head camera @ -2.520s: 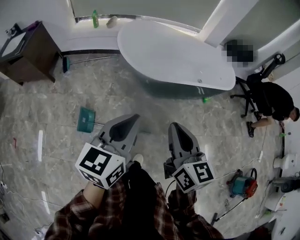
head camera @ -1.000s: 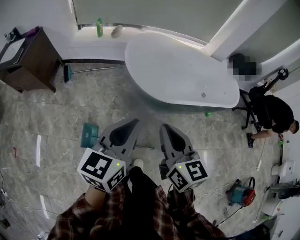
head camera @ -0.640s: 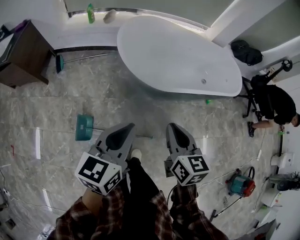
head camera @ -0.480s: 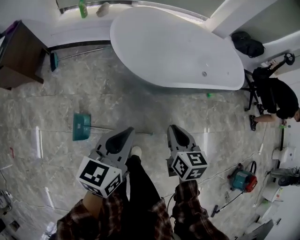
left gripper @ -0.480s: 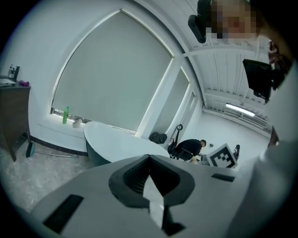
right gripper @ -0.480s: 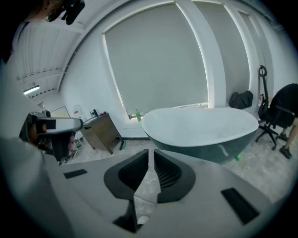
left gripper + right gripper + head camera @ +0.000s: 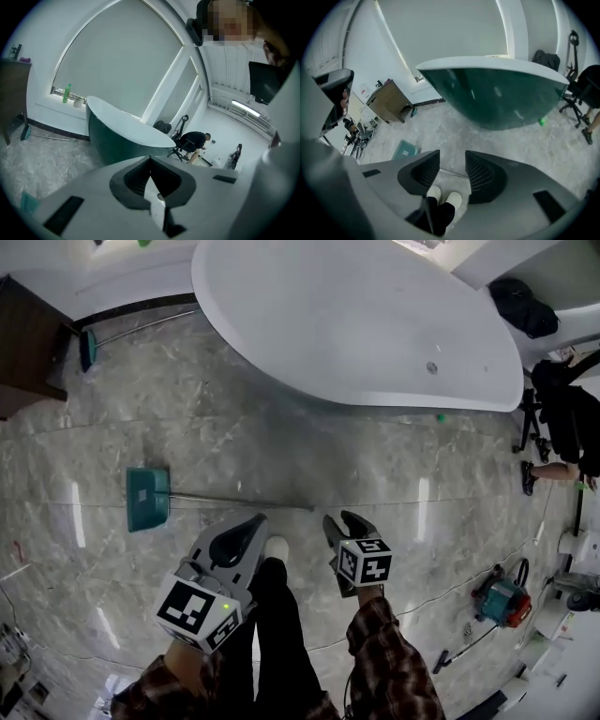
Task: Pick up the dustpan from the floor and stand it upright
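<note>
- My right gripper point(image 7: 344, 521) point(image 7: 452, 158) has its jaws opening, with a clear gap between the 2 ribbed pads. Nothing is gripped or touched.
- Through that gap I see only floor, a stretch of the dustpan's thin handle, and my 2 white shoes point(image 7: 443, 196).
- My left gripper point(image 7: 256, 520) point(image 7: 150, 159) has its jaws closed, tips meeting, and nothing is held between them.
- The dustpan point(image 7: 148, 499) point(image 7: 405, 150) lies flat on the floor. In the head view its teal pan is to the left of my left gripper, and its long handle runs right, ending just ahead of my right gripper's tips. Neither gripper touches it.
- The floor point(image 7: 281, 442) is glossy grey marble-patterned tile with streaks of reflected light.
- A large oval bathtub point(image 7: 356, 315) point(image 7: 122, 138) point(image 7: 497, 93), white on top and dark green on the sides, stands ahead of me.
- A brown cabinet point(image 7: 23, 348) point(image 7: 389, 105) stands at the left wall, with a teal long-handled brush point(image 7: 87, 348) on the floor beside it.
- A green bottle point(image 7: 67, 93) stands on the window ledge.
- At the far right a person in black point(image 7: 572, 413) sits on a chair, and a red and teal machine point(image 7: 503, 594) rests on the floor with cables near it.
</note>
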Demonstrator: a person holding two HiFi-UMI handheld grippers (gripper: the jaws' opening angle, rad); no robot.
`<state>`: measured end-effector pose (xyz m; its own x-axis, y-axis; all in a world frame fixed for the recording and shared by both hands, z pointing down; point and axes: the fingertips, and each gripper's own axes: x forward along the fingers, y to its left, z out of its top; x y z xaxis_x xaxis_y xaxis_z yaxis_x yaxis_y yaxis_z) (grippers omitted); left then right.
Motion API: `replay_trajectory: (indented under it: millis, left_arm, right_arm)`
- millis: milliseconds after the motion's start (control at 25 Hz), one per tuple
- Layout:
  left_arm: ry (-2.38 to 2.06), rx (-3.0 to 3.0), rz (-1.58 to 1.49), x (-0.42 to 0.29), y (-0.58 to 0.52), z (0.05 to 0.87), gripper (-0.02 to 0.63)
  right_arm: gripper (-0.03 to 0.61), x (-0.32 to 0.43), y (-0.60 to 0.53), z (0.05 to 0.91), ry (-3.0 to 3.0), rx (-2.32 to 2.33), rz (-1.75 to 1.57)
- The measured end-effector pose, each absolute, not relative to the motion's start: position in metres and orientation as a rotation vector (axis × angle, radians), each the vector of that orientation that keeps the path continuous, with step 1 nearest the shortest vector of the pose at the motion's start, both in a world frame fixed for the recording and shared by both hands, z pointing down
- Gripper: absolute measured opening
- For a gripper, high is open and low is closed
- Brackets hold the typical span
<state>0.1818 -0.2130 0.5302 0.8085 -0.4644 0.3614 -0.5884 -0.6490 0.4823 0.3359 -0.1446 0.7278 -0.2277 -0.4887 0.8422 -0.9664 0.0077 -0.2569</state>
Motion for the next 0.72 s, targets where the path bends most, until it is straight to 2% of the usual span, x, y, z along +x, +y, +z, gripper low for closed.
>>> replay_trajectory:
  millis: [360,720]
  left_arm:
    - [-0.813,2.306,0.327,0.173,-0.214,0.681,0.009]
    - [-0.822,2.224,0.311,0.178,-0.199,0.816,0.011]
  right_arm:
    - [0.175,0.361,-0.123,0.937,-1.557,1.423,1.302]
    - [0.175,0.374,-0.097,1.09,-1.446,1.4,1.333]
